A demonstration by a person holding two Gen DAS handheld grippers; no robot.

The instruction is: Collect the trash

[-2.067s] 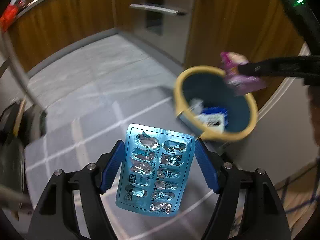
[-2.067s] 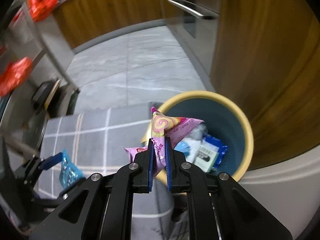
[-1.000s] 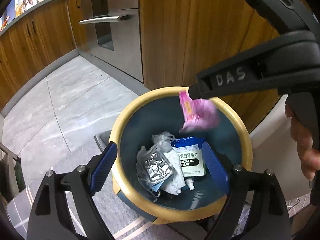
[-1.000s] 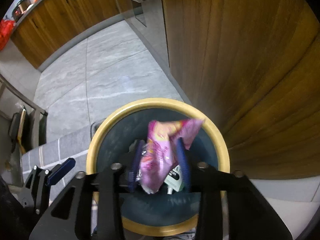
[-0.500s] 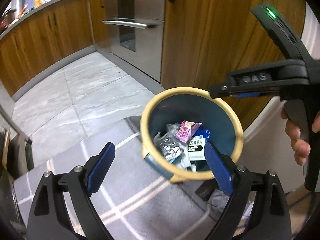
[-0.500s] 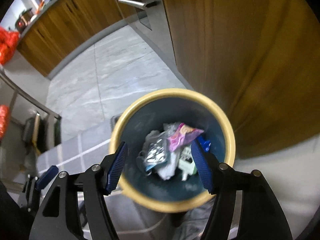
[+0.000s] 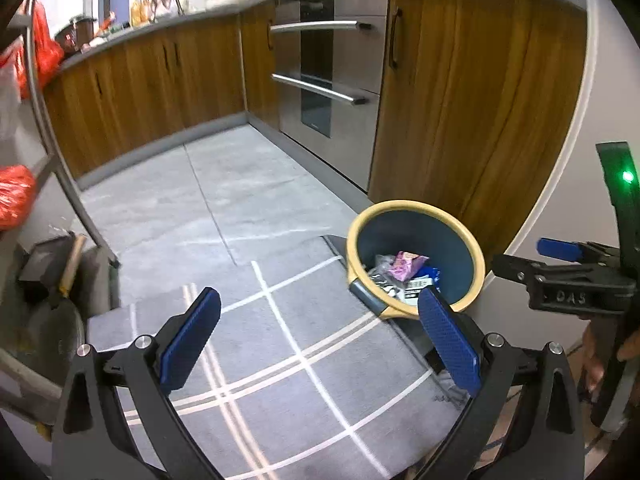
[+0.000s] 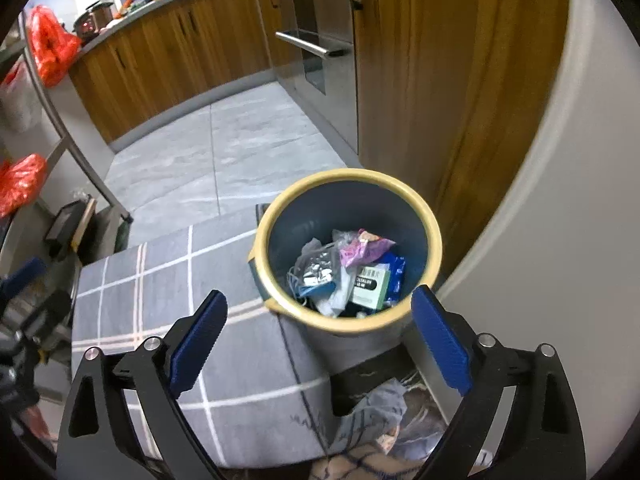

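Grey checked rug [image 8: 168, 280] on tiled kitchen floor. Yellow-rimmed blue trash bin [image 8: 434, 236] at rug's edge, beside wooden cabinet [image 8: 440, 80]. Inside the bin: pink snack wrapper [image 8: 362, 250], silver blister pack [image 8: 318, 270], medicine box [image 8: 370, 286]. Left hand-held gripper [image 7: 316, 332] and right hand-held gripper [image 8: 316, 332]: both empty, jaws opening wide.

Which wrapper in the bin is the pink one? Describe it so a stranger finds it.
Start at the yellow-rimmed blue bin beside the wooden cabinet. On top of the trash lies a crumpled pink wrapper, the only pink thing, above the white-green box.
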